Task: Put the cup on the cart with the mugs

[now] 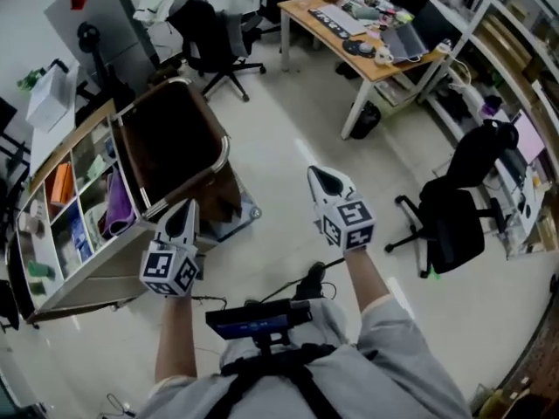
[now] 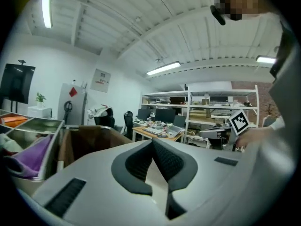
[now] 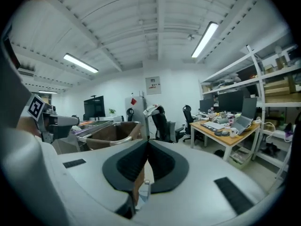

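Both grippers are held up at waist height over the floor, and nothing is in either. My left gripper (image 1: 187,208) is shut, its dark pads meeting at the tip (image 2: 153,143). My right gripper (image 1: 318,175) is also shut, pads together (image 3: 147,143). Just ahead of the left gripper stands a cart with a deep brown bin and a metal rail (image 1: 219,159), also seen past the jaws (image 2: 89,134) (image 3: 113,133). A white mug (image 3: 233,131) sits on the wooden desk (image 1: 367,59) far ahead on the right. I cannot make out a cup or mugs on any cart.
A shelf unit with open compartments (image 1: 65,234) holding a purple cloth (image 1: 118,203) stands left of the brown cart. Black office chairs sit at the back (image 1: 210,37) and on the right (image 1: 454,225). Metal shelving (image 1: 515,77) lines the right wall.
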The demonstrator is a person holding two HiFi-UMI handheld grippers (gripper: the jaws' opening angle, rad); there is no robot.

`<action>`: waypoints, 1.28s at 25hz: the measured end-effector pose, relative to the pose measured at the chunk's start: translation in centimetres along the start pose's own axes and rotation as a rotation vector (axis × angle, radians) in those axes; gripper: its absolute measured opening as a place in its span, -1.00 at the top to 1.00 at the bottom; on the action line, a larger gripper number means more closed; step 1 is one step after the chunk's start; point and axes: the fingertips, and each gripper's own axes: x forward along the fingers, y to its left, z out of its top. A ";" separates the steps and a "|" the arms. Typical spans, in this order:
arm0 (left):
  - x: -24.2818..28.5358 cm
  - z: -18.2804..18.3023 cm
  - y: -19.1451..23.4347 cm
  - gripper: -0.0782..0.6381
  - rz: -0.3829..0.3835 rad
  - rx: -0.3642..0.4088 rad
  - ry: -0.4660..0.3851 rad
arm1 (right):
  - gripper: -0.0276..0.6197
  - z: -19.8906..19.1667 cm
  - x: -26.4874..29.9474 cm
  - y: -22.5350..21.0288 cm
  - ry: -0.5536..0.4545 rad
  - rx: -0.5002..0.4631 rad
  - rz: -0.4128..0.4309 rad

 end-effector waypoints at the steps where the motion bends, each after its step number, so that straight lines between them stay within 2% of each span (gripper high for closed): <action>1: 2.1 0.2 -1.9 0.77 -0.032 0.005 0.004 | 0.91 0.0 -0.6 -2.2 -0.003 0.007 -0.020; 5: 10.0 0.9 -9.0 0.77 -0.138 0.029 0.024 | 0.91 -0.2 -3.0 -10.3 -0.012 0.036 -0.090; 11: 20.2 2.1 -17.6 0.77 -0.225 0.066 0.026 | 0.91 0.7 -6.3 -21.1 -0.024 0.044 -0.164; 18: 29.5 3.4 -26.0 0.77 -0.336 0.123 0.048 | 0.91 1.7 -10.6 -30.7 -0.050 0.048 -0.267; 26: 37.9 4.9 -31.3 0.77 -0.458 0.174 0.054 | 0.91 2.4 -10.8 -36.6 -0.068 0.062 -0.343; 32: 46.1 5.2 -31.9 0.77 -0.529 0.170 0.057 | 0.91 3.4 -6.5 -41.4 -0.062 0.068 -0.381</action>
